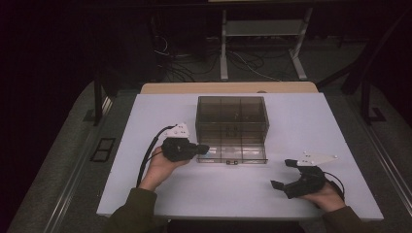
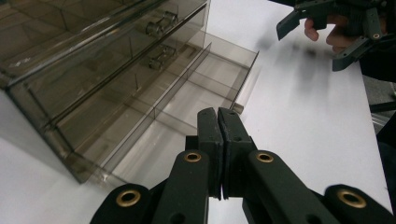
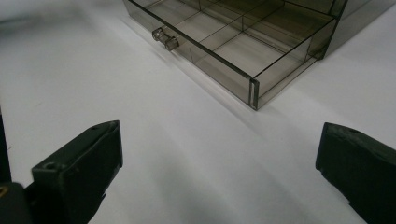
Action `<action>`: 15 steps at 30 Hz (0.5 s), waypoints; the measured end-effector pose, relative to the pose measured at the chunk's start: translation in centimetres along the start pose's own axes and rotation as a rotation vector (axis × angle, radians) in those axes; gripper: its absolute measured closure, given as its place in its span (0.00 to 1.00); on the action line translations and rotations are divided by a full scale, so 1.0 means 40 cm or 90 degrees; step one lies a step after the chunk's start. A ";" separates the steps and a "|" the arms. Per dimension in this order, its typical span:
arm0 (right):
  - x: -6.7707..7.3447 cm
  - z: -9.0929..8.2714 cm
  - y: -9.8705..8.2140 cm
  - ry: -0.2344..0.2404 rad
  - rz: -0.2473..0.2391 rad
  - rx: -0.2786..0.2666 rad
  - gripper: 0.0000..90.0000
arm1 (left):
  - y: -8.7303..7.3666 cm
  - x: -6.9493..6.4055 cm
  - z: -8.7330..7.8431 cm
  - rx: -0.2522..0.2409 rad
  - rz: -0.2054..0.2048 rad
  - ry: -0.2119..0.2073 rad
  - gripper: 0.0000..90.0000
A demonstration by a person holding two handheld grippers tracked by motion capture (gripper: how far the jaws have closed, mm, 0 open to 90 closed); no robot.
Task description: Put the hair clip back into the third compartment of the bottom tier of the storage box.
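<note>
High view takes in the whole white table [image 1: 160,194], the smoky clear drawer box [image 1: 232,114] at its middle, bottom drawer [image 1: 233,154] pulled out toward the person. Left gripper view adds what that misses — the left gripper [image 2: 218,116] clenched on nothing, just beside the open drawer's corner. Right gripper view shows the right gripper [image 3: 219,158] spread wide over bare table — and the drawer's small knob [image 3: 165,38].

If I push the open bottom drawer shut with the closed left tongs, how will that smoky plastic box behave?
The drawer box looks empty and thin-walled, so it is probably light and may skate across the smooth white table. Its bottom drawer looks stiff and should slide in.
</note>
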State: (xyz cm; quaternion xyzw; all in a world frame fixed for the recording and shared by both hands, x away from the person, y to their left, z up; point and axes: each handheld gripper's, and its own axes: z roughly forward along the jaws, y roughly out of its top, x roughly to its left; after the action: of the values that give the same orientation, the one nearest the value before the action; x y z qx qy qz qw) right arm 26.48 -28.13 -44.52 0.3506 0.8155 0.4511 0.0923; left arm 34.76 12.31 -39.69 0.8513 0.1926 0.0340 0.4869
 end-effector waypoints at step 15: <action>0.000 0.000 -0.001 -0.001 -0.001 -0.002 0.00 | 0.038 -0.001 0.040 -0.005 0.013 -0.015 0.98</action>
State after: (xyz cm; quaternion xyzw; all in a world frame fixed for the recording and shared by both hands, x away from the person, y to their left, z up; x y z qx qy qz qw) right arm 26.47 -28.15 -44.54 0.3502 0.8152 0.4517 0.0938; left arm 35.59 10.29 -39.24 0.8516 0.1783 0.0298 0.4920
